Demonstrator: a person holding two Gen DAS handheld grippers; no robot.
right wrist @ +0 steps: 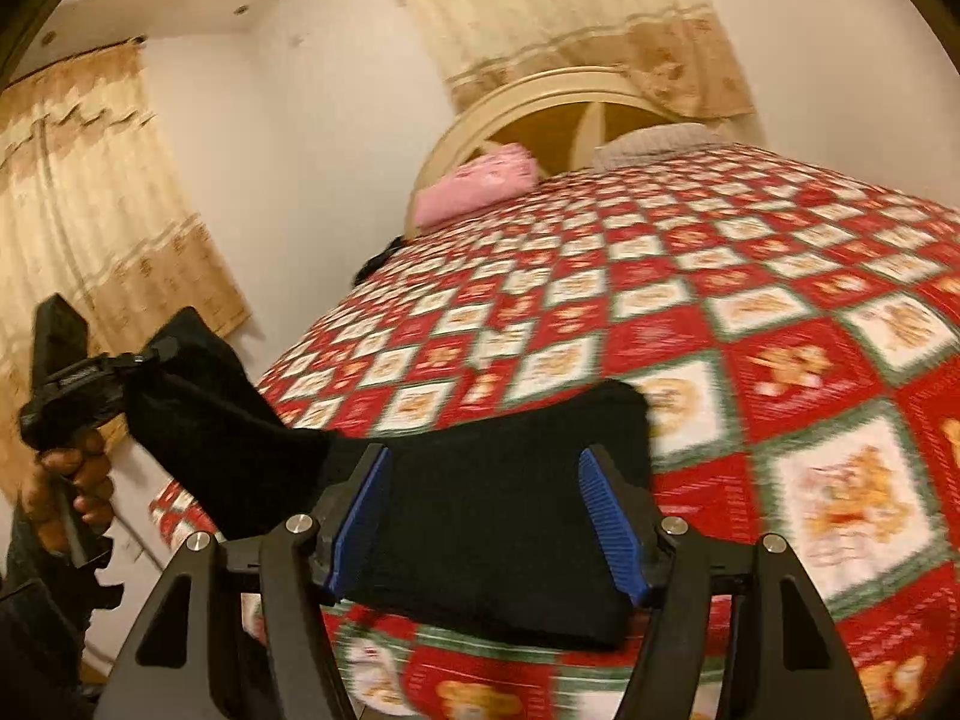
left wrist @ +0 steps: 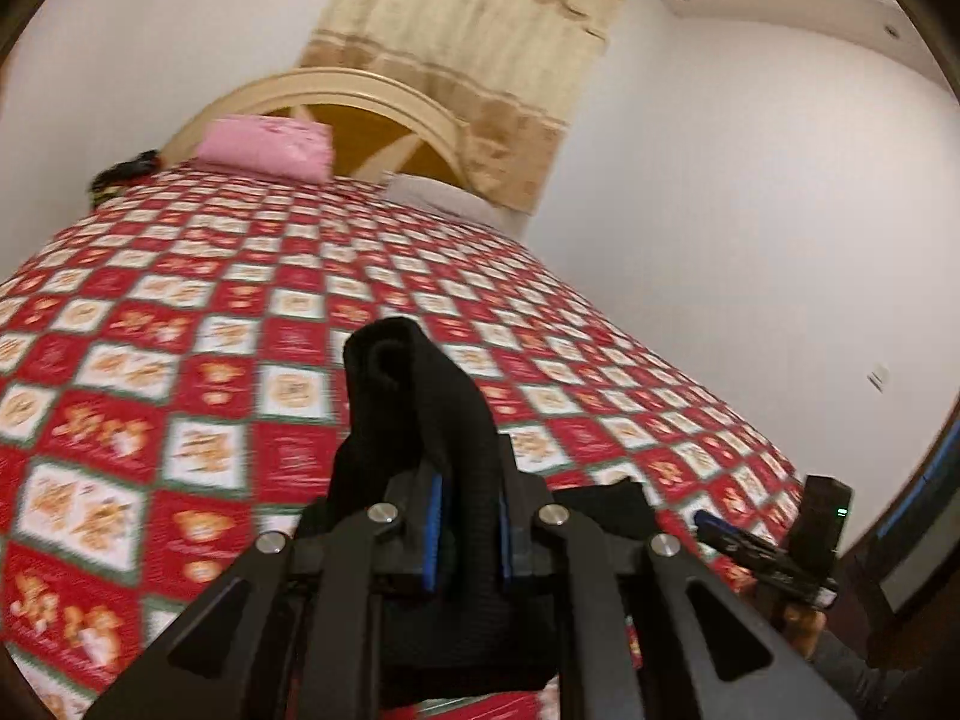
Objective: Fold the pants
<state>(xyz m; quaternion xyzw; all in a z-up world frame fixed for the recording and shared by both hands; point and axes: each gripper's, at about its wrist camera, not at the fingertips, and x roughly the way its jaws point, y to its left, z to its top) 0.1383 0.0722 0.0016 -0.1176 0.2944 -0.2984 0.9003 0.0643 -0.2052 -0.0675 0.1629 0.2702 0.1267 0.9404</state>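
- Your pants [right wrist: 480, 516] are plain black, thick and soft-looking, with no print or trim visible.
- One end is bunched into a narrow wad and pinched between the jaws of your left gripper [left wrist: 471, 531]; the cloth [left wrist: 414, 396] sticks up past the jaw tips in a rounded fold.
- From that pinched end the cloth runs down, lifted off the bed [right wrist: 780, 312], to a broader, flatter part.
- That broader part lies near the bed's edge, between the spread jaws of your right gripper [right wrist: 489, 519]; whether they touch the cloth is unclear.
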